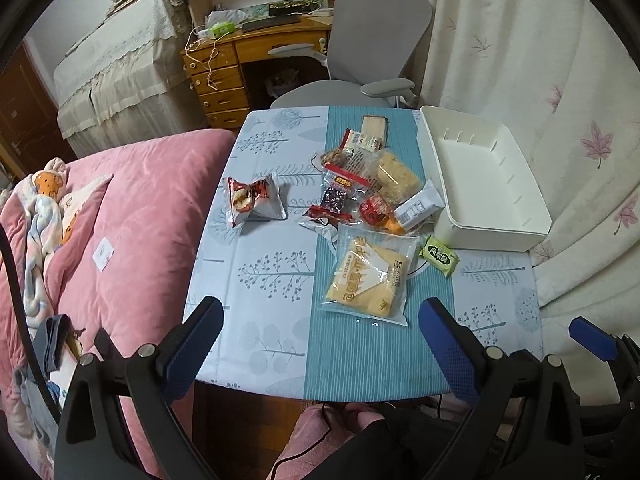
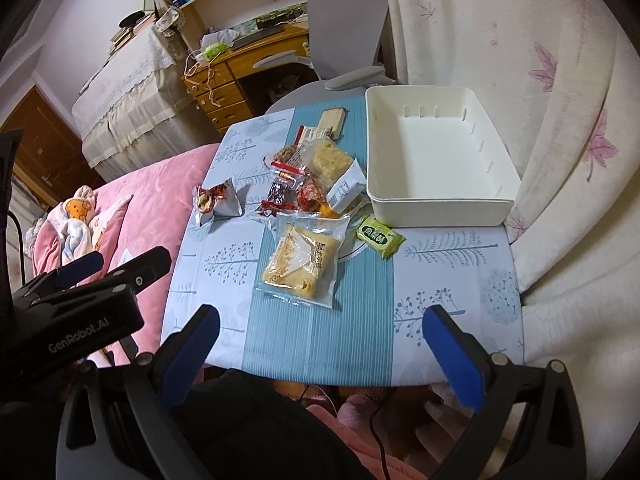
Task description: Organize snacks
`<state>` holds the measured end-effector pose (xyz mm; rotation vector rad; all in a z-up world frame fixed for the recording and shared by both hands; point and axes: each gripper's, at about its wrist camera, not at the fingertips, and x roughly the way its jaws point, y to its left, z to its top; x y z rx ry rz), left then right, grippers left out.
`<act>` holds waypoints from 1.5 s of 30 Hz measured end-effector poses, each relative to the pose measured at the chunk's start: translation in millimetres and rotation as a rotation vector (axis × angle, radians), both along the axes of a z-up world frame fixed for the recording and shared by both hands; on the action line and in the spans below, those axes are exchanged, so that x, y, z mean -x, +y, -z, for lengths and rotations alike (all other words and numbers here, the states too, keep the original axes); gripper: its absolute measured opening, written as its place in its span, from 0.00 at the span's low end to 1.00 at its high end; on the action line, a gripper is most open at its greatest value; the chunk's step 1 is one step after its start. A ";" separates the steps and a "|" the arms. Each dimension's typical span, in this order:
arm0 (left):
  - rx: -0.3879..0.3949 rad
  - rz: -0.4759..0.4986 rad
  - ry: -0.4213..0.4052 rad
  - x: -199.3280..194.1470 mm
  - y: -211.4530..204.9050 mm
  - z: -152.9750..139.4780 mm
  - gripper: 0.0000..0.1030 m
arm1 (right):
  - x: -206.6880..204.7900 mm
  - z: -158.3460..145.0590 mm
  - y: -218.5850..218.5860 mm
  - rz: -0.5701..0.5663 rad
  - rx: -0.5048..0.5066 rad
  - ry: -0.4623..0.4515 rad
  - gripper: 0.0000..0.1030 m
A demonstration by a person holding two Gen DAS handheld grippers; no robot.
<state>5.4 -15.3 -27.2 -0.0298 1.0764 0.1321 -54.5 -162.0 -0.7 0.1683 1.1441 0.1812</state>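
Left wrist view: the snacks lie in a loose pile on the blue-and-white tree-patterned tablecloth [image 1: 256, 280], mostly along its teal striped band. Nearest the camera is a clear flat packet of yellow cake slices [image 1: 366, 280], lying flat. Just to its right sits a small green wrapped biscuit [image 1: 439, 255], close to the near wall of the white rectangular plastic bin [image 1: 496, 228], which stands open-topped at the table's right side with nothing visible inside. Behind the cake packet is a heap of small red, dark and clear wrappers [image 1: 344, 200], with a pale puffed-rice bar in clear wrap [image 1: 398, 178] and a grey-white sachet [image 1: 420, 206] leaning on it. Apart to the left lies a red-and-silver crinkled packet [image 1: 256, 200].

The left gripper [image 1: 322, 332] hangs over the near table edge, its blue-padded fingers spread wide, holding nothing. In the right wrist view the right gripper [image 2: 320, 340] is likewise spread apart and empty, near the same edge.

A pink quilt [image 1: 132, 240] lies left of the table; a grey office chair [image 1: 376, 40] stands behind it.
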 end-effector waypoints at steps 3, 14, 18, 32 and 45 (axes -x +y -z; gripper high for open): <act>-0.001 -0.024 0.011 1.0 -0.7 5.1 0.95 | -2.8 5.7 -0.9 -0.024 -0.004 0.012 0.99; 0.030 -0.135 0.048 8.4 19.5 17.7 0.95 | -16.5 17.3 -5.3 -0.059 -0.024 0.057 0.99; 0.050 -0.175 0.055 9.7 33.6 20.3 0.95 | -24.7 20.7 -0.6 -0.077 -0.026 0.068 0.99; 0.103 -0.286 0.130 -23.1 111.2 48.0 0.95 | -66.3 53.3 13.9 0.062 -0.043 0.217 0.99; 0.124 -0.115 0.170 -121.0 176.7 90.6 0.95 | -103.0 100.1 50.4 0.340 -0.003 0.343 0.99</act>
